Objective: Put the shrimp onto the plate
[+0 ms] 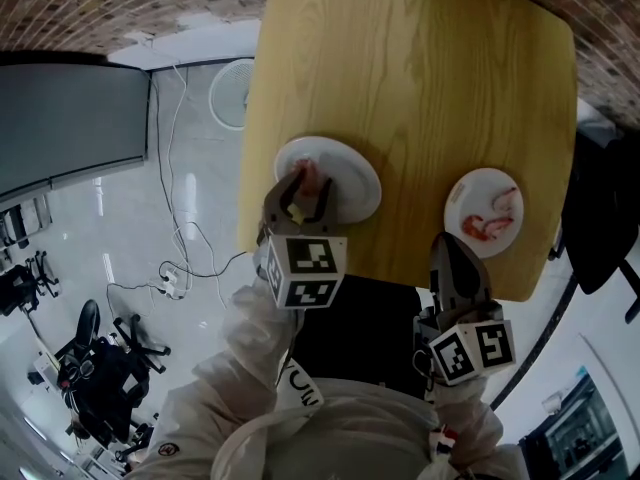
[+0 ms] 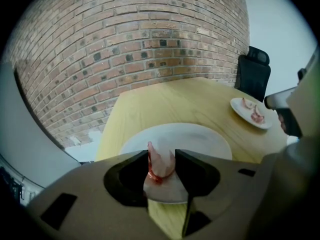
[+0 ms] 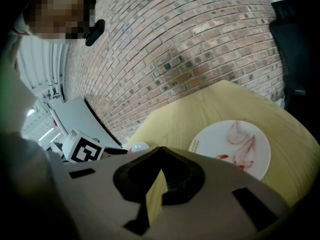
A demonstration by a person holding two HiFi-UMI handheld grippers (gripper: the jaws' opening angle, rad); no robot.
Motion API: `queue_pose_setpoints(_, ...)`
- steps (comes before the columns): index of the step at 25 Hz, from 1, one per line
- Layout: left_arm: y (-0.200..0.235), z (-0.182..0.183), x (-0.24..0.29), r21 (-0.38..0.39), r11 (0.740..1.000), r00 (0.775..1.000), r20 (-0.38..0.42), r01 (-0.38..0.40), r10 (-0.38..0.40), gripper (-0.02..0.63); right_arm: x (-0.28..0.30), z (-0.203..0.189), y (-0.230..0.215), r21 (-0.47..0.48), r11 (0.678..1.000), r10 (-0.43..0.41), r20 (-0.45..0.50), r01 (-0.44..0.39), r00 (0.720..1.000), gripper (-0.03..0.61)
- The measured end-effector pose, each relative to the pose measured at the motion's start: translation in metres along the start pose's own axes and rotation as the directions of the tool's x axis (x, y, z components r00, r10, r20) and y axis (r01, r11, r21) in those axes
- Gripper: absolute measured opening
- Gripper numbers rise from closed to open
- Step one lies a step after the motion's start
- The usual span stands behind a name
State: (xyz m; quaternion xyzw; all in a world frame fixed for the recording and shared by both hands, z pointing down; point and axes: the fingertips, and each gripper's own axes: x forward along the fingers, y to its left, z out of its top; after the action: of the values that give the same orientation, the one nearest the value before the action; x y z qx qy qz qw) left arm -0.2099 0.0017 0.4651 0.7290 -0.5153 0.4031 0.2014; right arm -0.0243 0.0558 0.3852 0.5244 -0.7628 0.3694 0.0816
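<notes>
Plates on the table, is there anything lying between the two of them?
Nothing: in the head view only bare table separates the left plate from the right plate.

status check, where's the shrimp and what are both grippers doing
Left gripper shut on pink shrimp, over large round white plate. Right gripper shut, empty. Two other shrimp on small white plate. Nothing in the way.

The table (image 1: 420,88) was smooth light wood; the plate (image 1: 355,183) at its 8 o'clock looked glossy, the brick wall (image 2: 125,44) rough.
</notes>
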Motion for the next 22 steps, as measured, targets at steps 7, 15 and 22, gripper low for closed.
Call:
queue_pose_setpoints(7, -0.001, 0.002, -0.003, -0.009, 1.0, 1.0, 0.012, -0.001, 0.002, 0.167, -0.003, 0.001, -0.004, 0.005, 1.0, -0.006, 0.007, 0.006, 1.0, 0.023)
queue_pose_setpoints(15, -0.003, 0.005, -0.007, 0.01, 1.0, 1.0, 0.023, -0.009, 0.009, 0.166, -0.007, 0.0, -0.005, 0.01, 1.0, -0.004, 0.015, 0.004, 1.0, 0.023)
queue_pose_setpoints(22, -0.011, 0.021, -0.015, 0.028, 1.0, 0.998, 0.055, -0.006, 0.005, 0.166, -0.017, 0.003, -0.011, 0.026, 1.0, -0.019, 0.038, 0.018, 0.999, 0.023)
